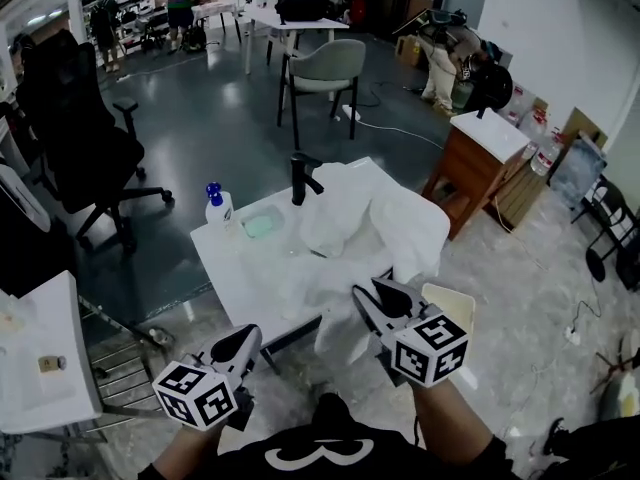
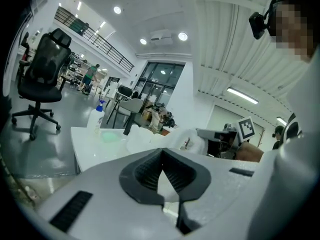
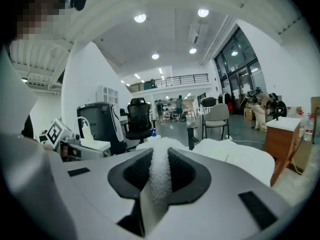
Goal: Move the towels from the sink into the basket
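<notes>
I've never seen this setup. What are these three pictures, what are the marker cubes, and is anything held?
A person holds a two-jaw gripper in each hand; the marker cubes belong to them. The head view looks down from the person's head; the other two cameras ride on the grippers, looking along their jaws. Ahead stands a white sink counter with a black faucet, a soap bottle and heaped white towels. The right gripper has its jaws closed on a towel; the left gripper is shut and empty.
</notes>
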A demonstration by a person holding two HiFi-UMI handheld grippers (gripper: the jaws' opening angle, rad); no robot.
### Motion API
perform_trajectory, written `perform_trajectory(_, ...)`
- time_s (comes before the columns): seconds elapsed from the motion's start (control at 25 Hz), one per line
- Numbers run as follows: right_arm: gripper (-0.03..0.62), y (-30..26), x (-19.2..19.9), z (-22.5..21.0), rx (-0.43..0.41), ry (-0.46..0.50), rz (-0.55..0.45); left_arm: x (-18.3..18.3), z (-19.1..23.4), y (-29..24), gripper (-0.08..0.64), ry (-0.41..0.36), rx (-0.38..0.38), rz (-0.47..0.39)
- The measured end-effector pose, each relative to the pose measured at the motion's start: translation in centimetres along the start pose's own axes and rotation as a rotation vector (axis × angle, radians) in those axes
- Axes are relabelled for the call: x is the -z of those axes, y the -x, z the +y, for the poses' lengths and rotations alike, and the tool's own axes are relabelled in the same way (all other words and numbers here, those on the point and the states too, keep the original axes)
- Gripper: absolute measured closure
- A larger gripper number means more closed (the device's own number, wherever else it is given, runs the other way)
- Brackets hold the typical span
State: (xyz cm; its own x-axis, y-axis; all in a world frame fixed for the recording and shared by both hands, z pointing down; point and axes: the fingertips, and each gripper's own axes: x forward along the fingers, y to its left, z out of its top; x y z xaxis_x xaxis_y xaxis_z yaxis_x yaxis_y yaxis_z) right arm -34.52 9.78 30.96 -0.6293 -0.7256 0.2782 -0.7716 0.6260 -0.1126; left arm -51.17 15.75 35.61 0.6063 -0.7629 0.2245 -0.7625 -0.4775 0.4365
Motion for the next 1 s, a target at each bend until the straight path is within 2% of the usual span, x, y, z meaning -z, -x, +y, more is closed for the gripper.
perform_trajectory(0.2, 0.508, 5.8, -2.9, 0.8, 0.060, -0.023, -0.116, 1.8, -1.9, -0.4, 0.554, 0.004, 0.067, 0.045)
perform_trajectory(0.44, 0.508, 11.4, -2.5, -0.9, 0.170, 0.006, -0.147, 2.4, -5.6, -2.3, 0.554, -0.035, 0.154, 0.076)
perform_trajectory(0.68, 0.509, 16.2, -0.2, -6.4, 0.272, -0.053, -0.154, 3.1, -9.3, -6.6, 0.554, -0.074, 0.208, 0.128)
perform_trajectory(0.84, 0.509, 18.0, 2.1, -11.6, 0.303, -0.089, -0.136, 4.3, -11.8, -12.0, 0.554, -0.078, 0.231, 0.166)
perform_trajectory(1.0, 0.509, 19.6, 4.1, -17.7, 0.324, -0.078, -0.093, 5.6, -15.4, -18.1, 0.554, -0.076, 0.249, 0.203)
